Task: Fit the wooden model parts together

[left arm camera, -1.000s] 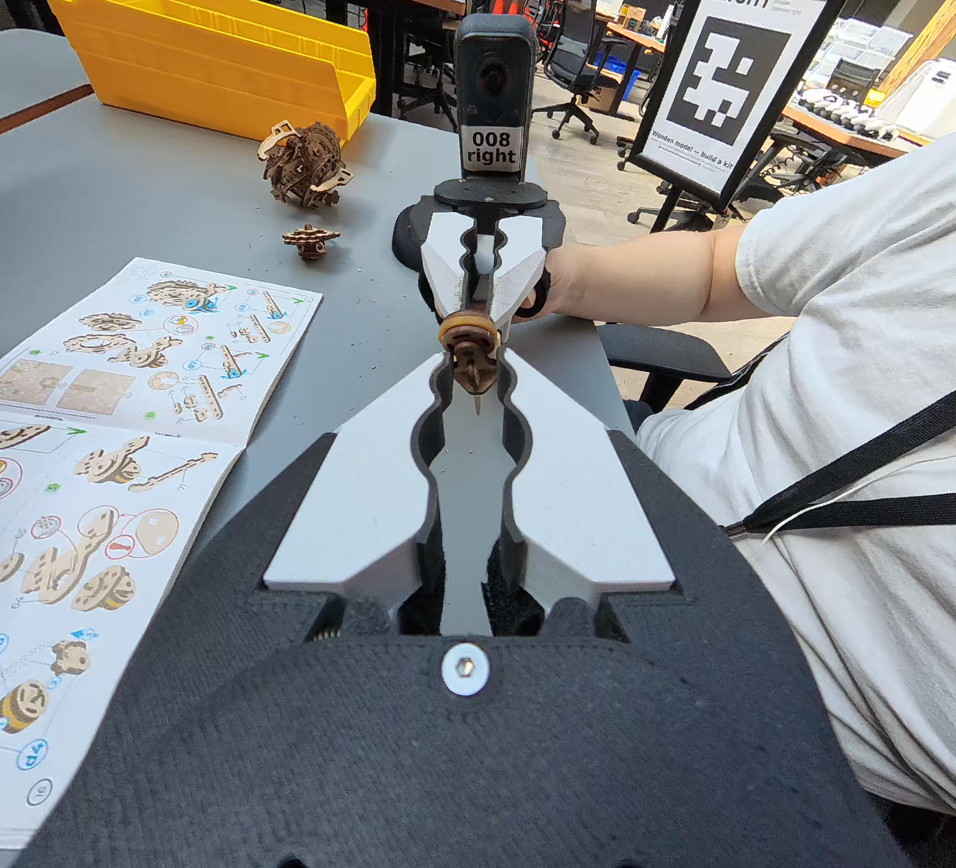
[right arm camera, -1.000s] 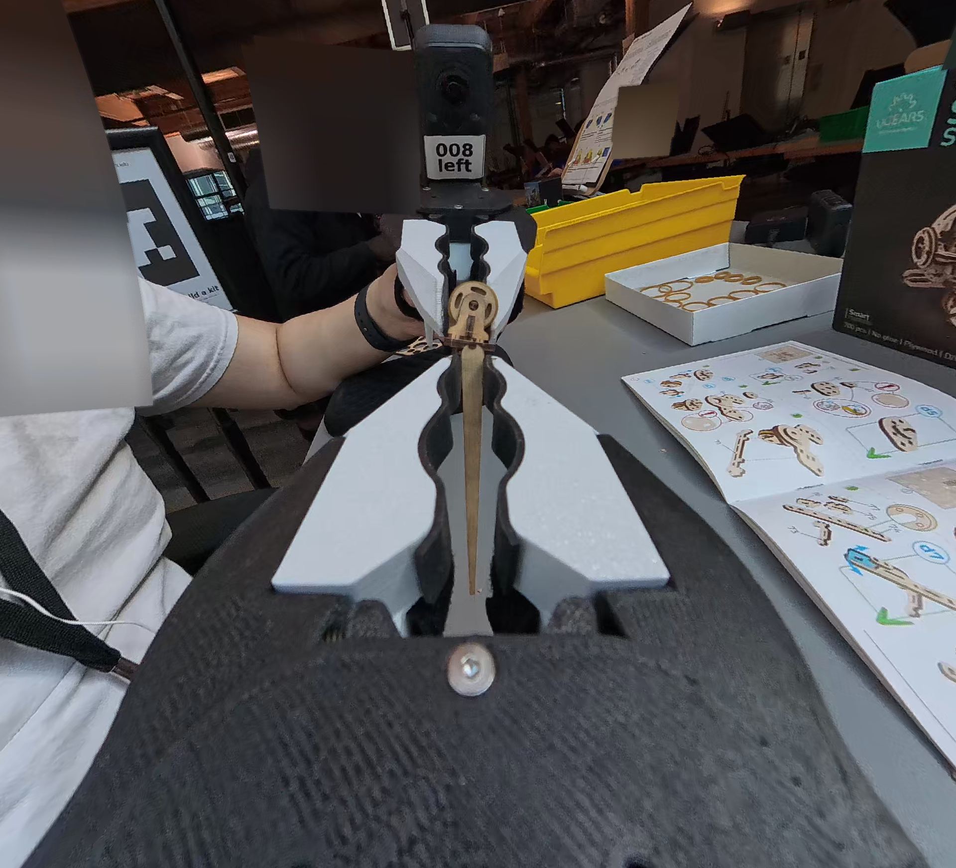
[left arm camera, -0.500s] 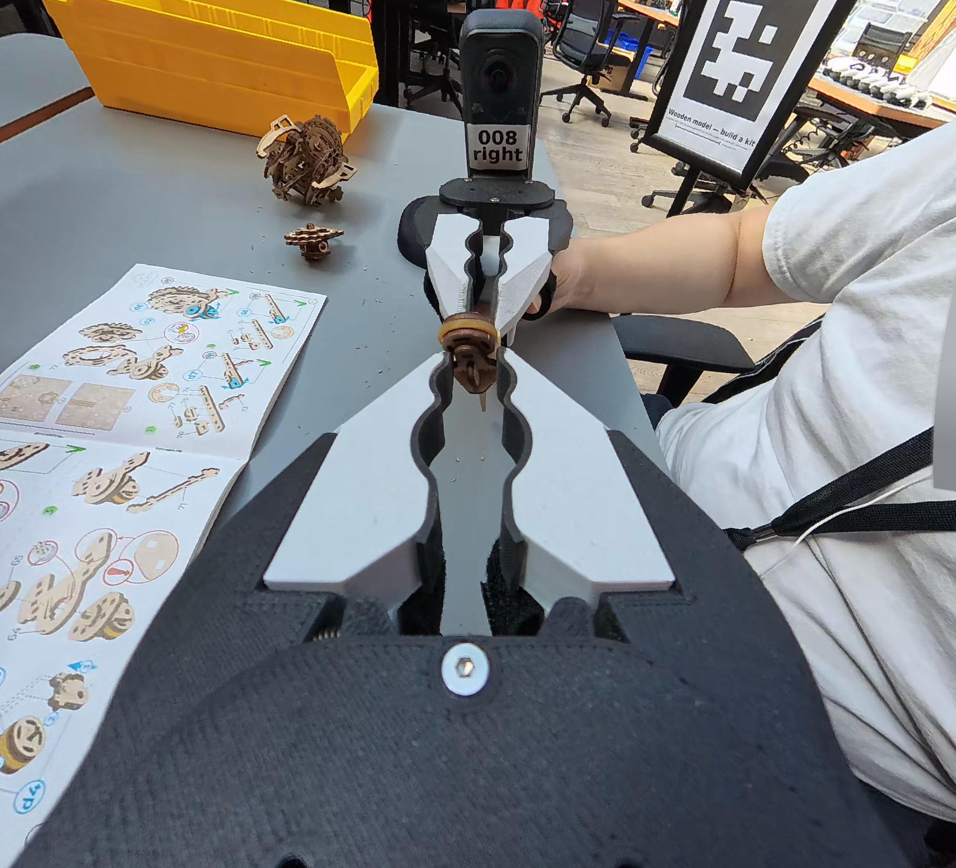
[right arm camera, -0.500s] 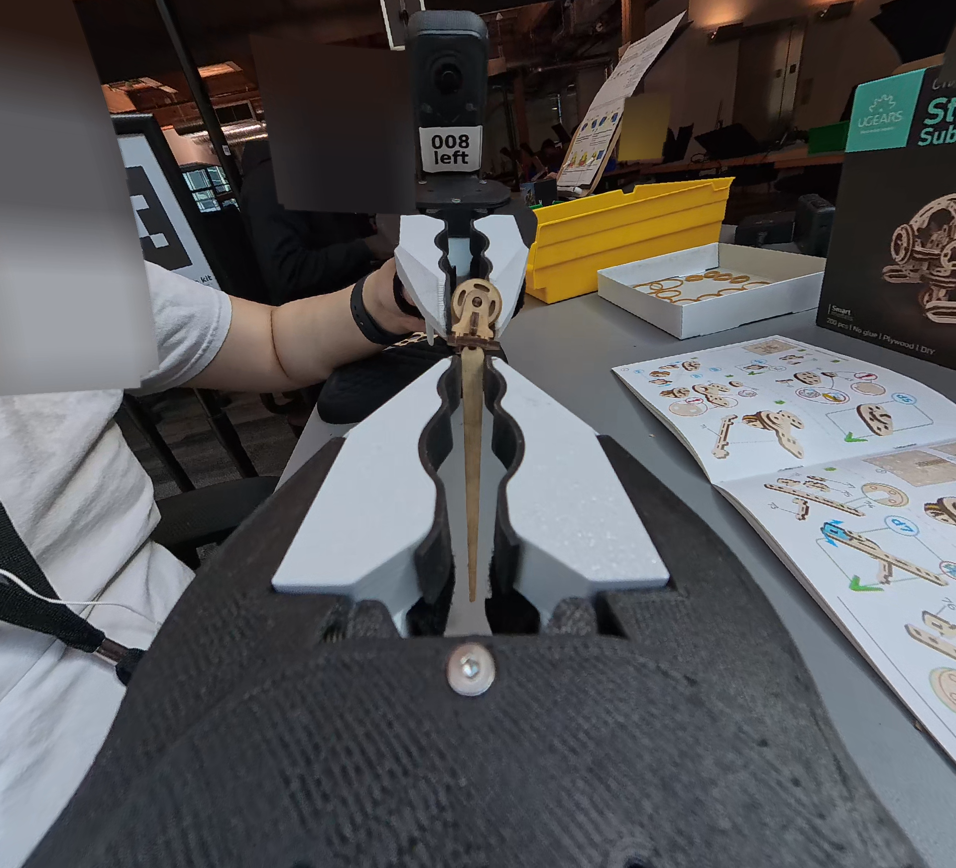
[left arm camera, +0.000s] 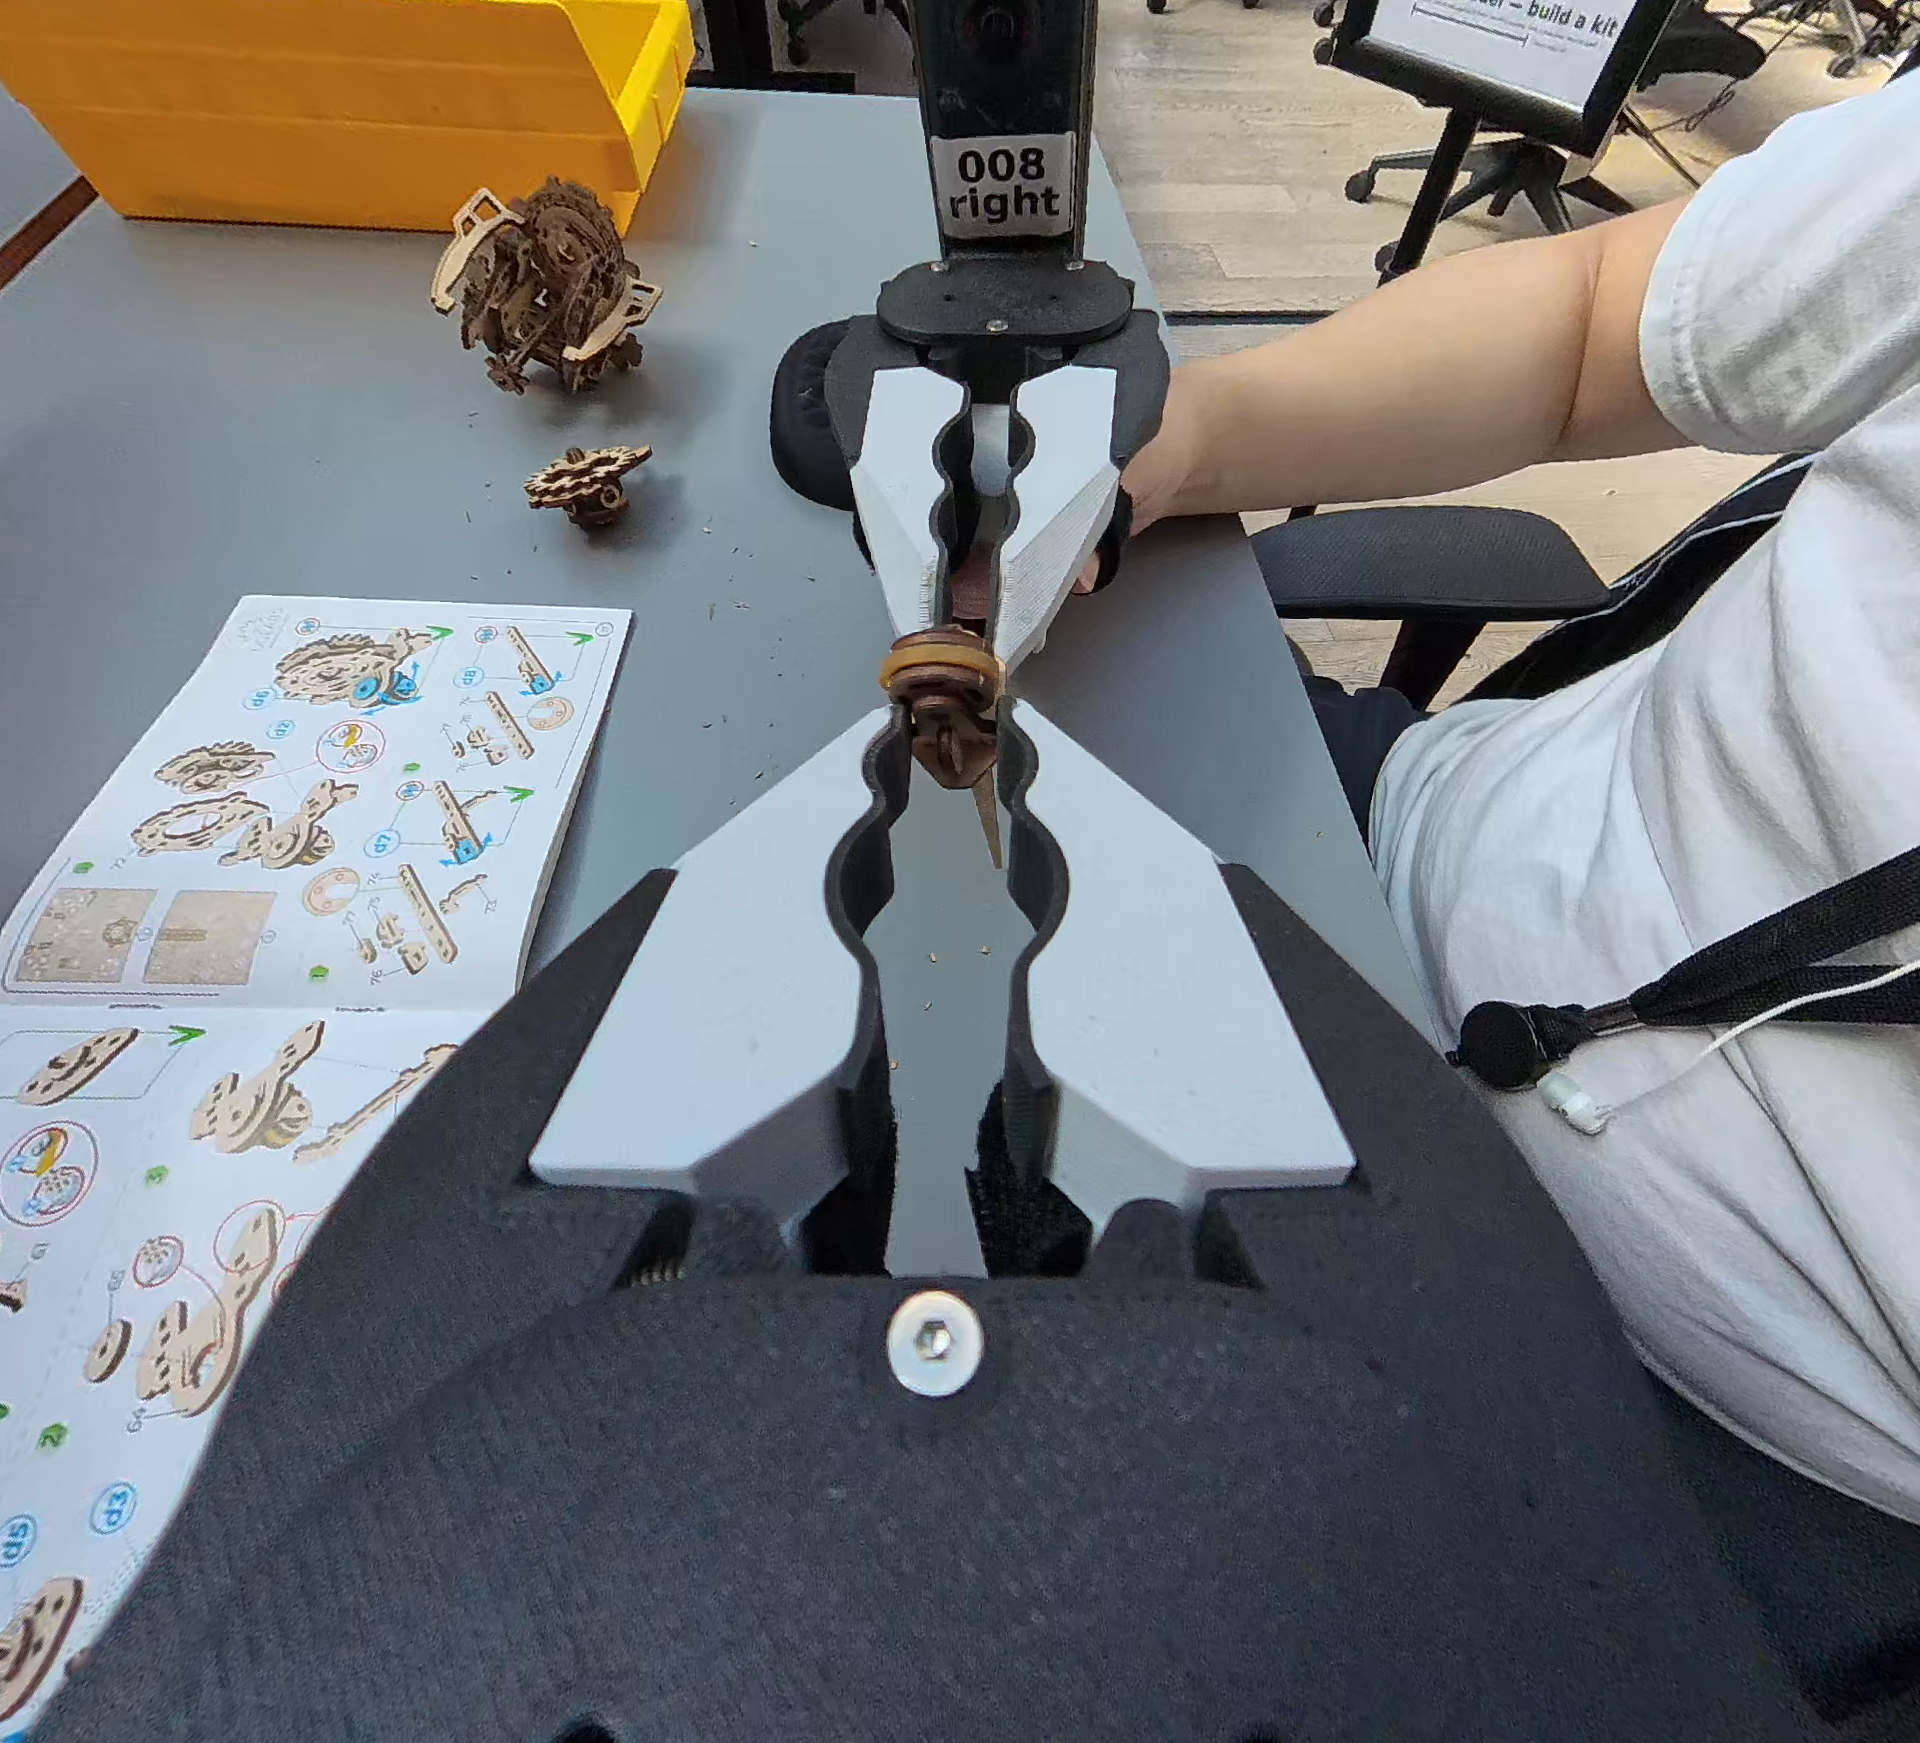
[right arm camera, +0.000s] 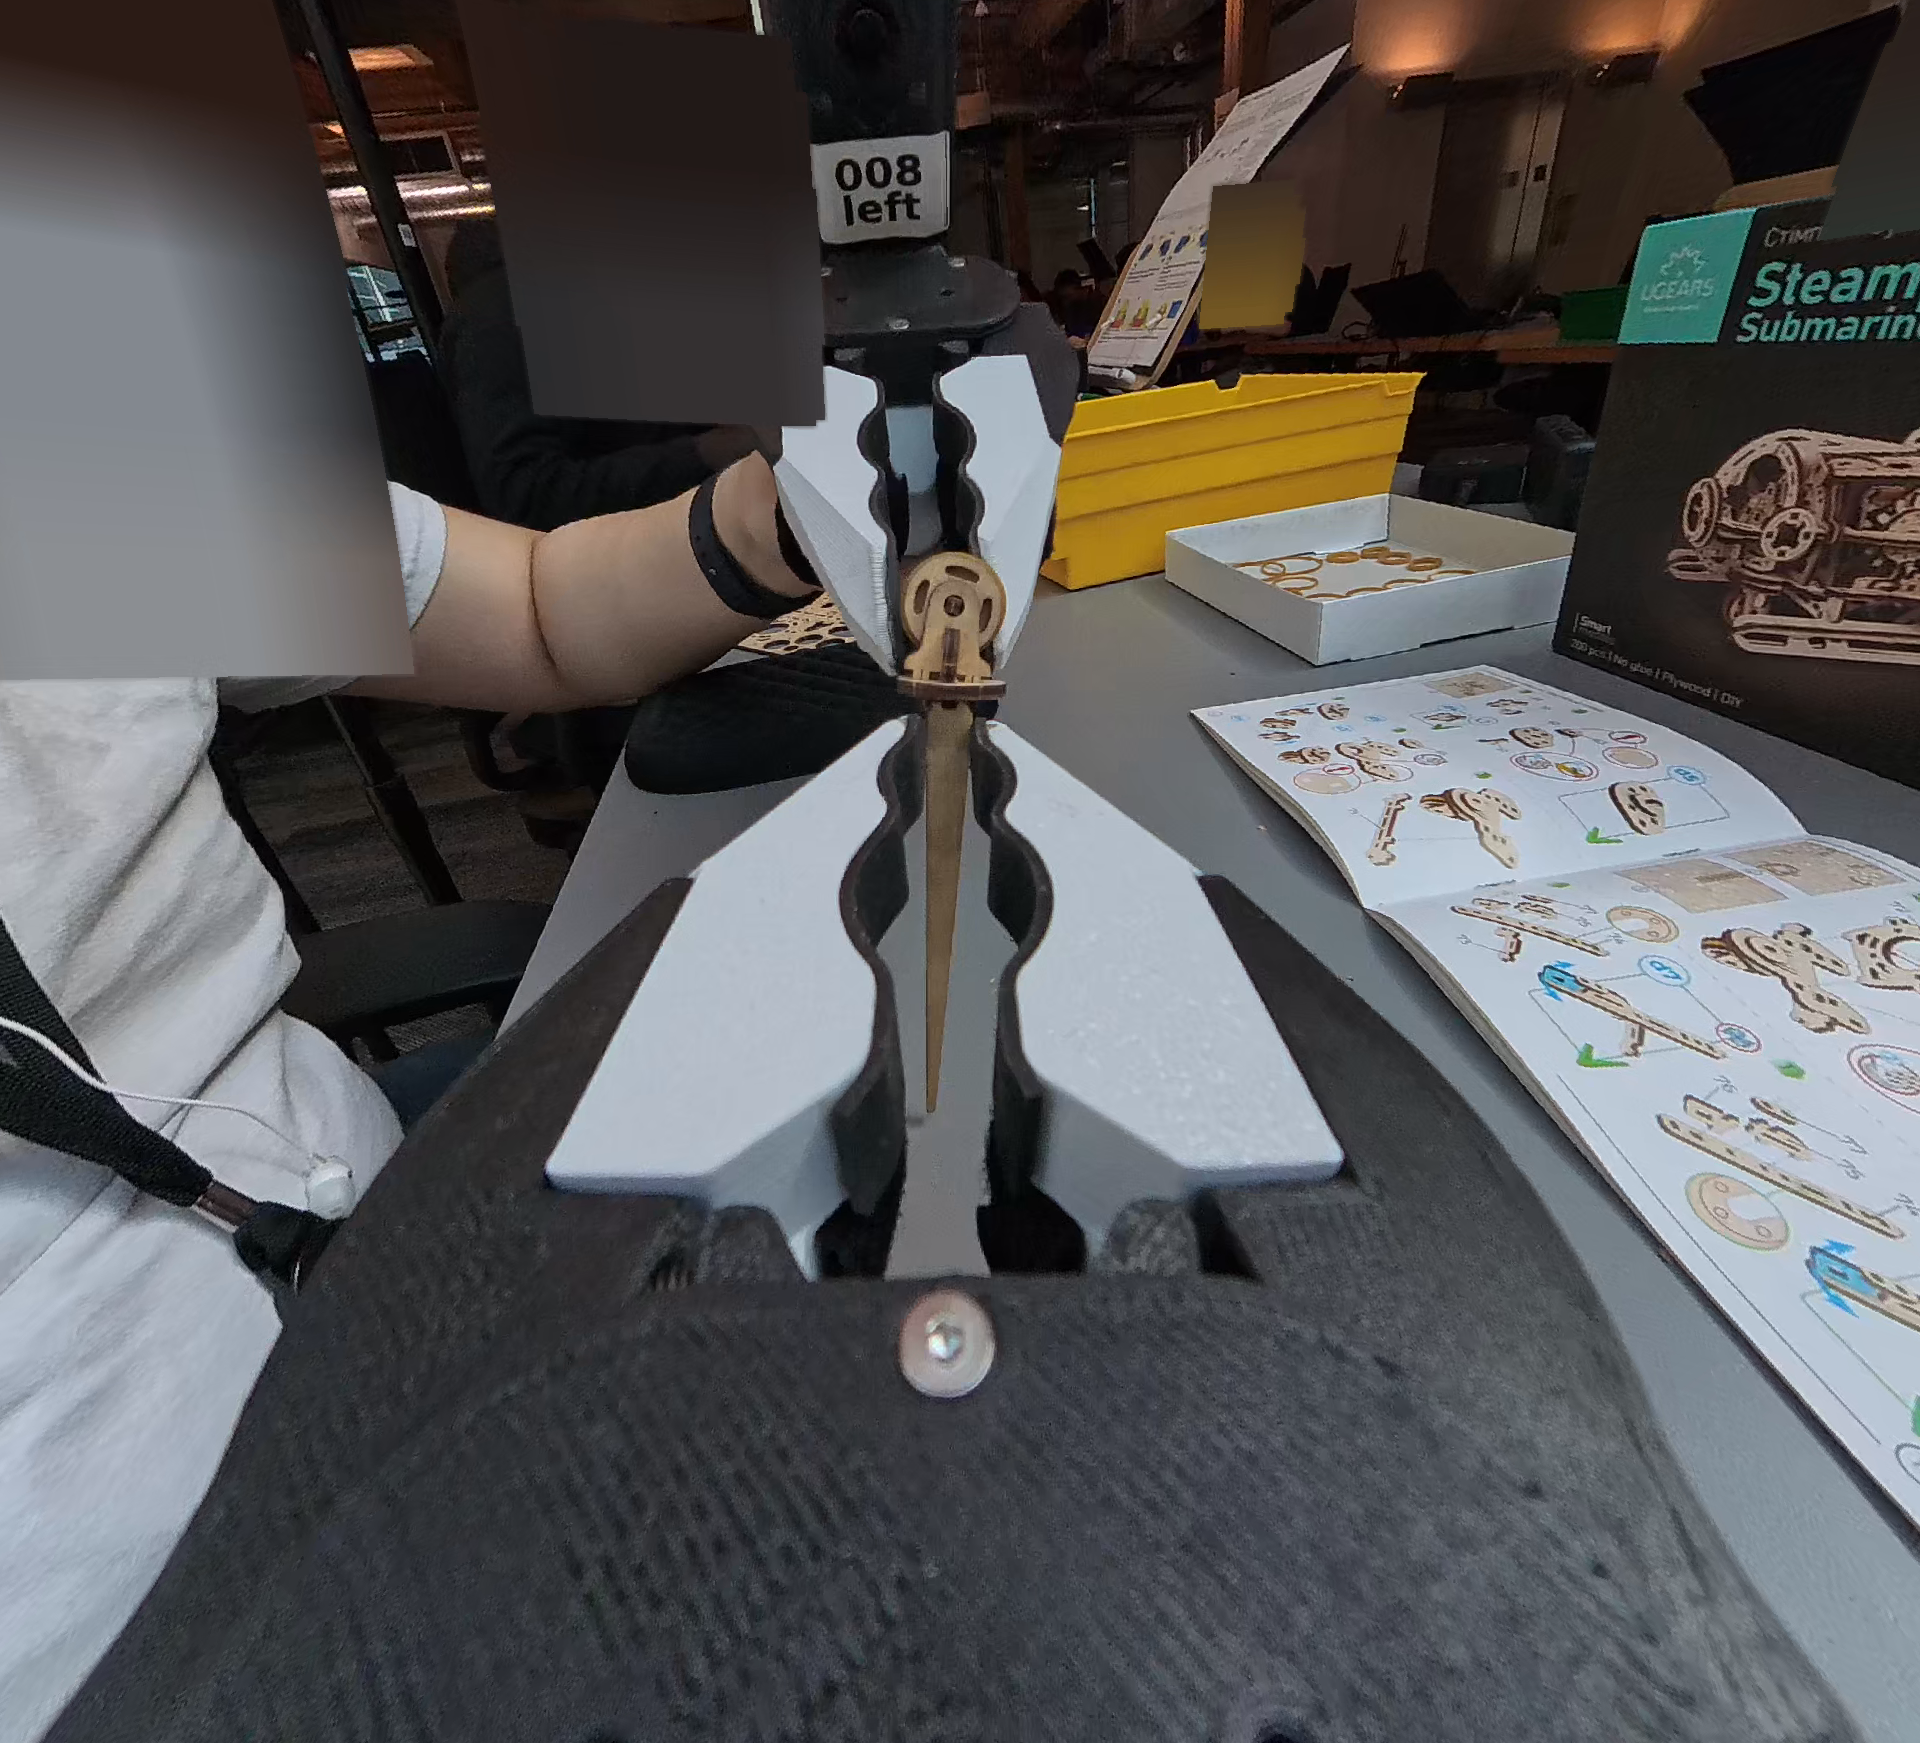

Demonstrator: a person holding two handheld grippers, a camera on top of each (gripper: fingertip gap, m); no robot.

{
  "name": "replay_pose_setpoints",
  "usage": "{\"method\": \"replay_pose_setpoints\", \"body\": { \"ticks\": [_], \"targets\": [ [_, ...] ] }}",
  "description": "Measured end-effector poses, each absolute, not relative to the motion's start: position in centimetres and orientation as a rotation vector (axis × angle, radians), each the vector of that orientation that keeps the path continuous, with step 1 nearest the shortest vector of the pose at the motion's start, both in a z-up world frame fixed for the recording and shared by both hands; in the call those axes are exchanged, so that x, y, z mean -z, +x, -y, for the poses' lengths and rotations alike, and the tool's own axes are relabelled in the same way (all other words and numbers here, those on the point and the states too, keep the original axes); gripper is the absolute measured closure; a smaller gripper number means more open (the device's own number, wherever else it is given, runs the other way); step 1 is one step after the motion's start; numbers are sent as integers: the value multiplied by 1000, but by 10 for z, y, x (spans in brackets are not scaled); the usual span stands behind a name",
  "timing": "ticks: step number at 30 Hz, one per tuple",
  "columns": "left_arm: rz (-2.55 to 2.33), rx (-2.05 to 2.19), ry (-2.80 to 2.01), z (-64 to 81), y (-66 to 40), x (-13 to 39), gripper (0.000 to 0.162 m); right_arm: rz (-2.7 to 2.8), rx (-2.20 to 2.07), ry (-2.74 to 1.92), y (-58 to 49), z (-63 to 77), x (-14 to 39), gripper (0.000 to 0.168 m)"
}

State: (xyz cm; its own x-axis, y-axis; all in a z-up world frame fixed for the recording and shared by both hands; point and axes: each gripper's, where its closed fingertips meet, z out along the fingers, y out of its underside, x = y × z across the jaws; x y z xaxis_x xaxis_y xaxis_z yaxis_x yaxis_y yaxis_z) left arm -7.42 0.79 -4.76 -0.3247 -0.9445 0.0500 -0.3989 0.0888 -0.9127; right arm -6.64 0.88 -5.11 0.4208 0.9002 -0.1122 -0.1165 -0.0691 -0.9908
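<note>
My left gripper (left arm camera: 943,725) is shut on a small wooden part (left arm camera: 945,743) with a round disc and a flat collar. My right gripper (right arm camera: 945,719) is shut on a thin pointed wooden stick (right arm camera: 940,904) that lies between its fingers. The two grippers meet tip to tip above the grey table's near edge. The stick runs into the part (right arm camera: 952,615). Its sharp tip (left arm camera: 989,826) pokes out on the left gripper's side. The right gripper (left arm camera: 954,628) faces me in the left wrist view. The left gripper (right arm camera: 943,654) faces me in the right wrist view.
On the grey table (left arm camera: 260,467) lie a half-built wooden model (left arm camera: 540,291), a small gear piece (left arm camera: 587,483), an open instruction booklet (left arm camera: 312,810), a yellow bin (left arm camera: 332,52), a white tray of rings (right arm camera: 1361,592) and the kit box (right arm camera: 1766,498). A person's torso (left arm camera: 1662,862) is close by. The grippers are tip to tip, or close to it. Both grippers' tips are roughly 20 cm from the small gear piece (left arm camera: 587,483).
Both grippers have stayed tip to tip, shut on the stick and the part. The stick's tip shows a little farther through the part. Both views have tilted slightly downward.
</note>
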Motion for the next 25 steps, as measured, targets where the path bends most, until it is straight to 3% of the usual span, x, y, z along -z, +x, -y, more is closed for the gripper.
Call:
{"method": "replay_pose_setpoints", "body": {
  "ticks": [12, 25],
  "targets": [
    [-1816, 1157, -1399, -10, -77, 58, 148, 780, -888, -1486, -64, -12, 64, 163],
    [-1231, 2173, -1735, -44, -105, 16, 148, 664, -1007, -1792, -62, -34, 93, 162]
  ]
}}
